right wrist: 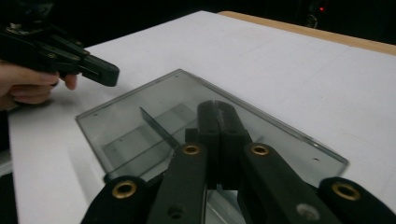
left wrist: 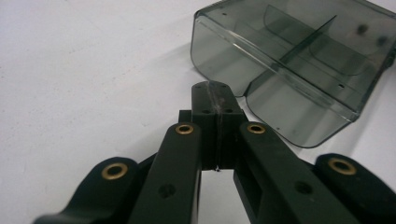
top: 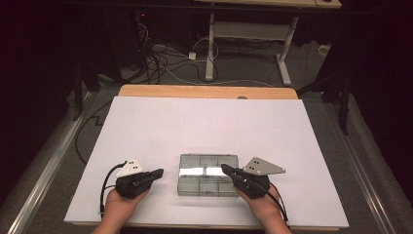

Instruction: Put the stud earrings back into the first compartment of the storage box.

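Between hand-held grippers (both closed), clear box (top: 208, 174)

In the left gripper view the clear compartment box (left wrist: 299, 65) runs off the top and right edges, so its far compartments are cut away. In the right gripper view the right gripper (right wrist: 218, 109) covers the box's near edge. Its contents are perhaps nil; the smoky plastic is too dim to tell.
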`<state>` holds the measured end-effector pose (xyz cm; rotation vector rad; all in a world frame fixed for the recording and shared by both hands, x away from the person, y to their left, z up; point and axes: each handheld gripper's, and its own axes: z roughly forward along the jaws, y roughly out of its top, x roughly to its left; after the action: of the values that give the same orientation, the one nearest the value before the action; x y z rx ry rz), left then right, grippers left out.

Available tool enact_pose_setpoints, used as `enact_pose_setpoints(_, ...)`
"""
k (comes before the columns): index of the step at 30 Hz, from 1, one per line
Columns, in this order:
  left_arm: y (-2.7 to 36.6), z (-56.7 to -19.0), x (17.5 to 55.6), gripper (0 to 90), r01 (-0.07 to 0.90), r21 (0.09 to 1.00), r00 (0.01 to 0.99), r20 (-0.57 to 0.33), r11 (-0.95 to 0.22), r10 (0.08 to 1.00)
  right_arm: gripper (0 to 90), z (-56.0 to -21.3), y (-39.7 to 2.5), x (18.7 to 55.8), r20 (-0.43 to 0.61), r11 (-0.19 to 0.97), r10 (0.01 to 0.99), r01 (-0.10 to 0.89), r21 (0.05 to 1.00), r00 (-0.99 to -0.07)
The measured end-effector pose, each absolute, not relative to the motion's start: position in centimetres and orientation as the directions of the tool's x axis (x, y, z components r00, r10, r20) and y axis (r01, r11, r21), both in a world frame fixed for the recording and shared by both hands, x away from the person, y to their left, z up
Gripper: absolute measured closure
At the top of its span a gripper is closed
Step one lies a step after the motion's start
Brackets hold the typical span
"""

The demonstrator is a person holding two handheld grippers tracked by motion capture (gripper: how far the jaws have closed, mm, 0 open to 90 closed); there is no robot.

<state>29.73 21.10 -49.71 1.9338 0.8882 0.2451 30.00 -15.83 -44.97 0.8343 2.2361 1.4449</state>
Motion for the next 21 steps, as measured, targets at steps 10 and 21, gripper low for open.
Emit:
enact_pose_setpoints(10,20.3,-49.8,29.6,87.2,0.476,0.827,0.726,-0.178,-0.298,0.664,90.0,-45.8,-14.5,28.7,0.026,0.341,0.58,0.272,0.9,-0.814)
enact_pose_setpoints(21,20.2,-49.8,29.5,87.5,0.485,0.832,0.717,-0.203,-0.269,0.666,90.0,-45.8,-14.3,28.2,0.063,0.323,0.553,0.283,0.903,-0.831)
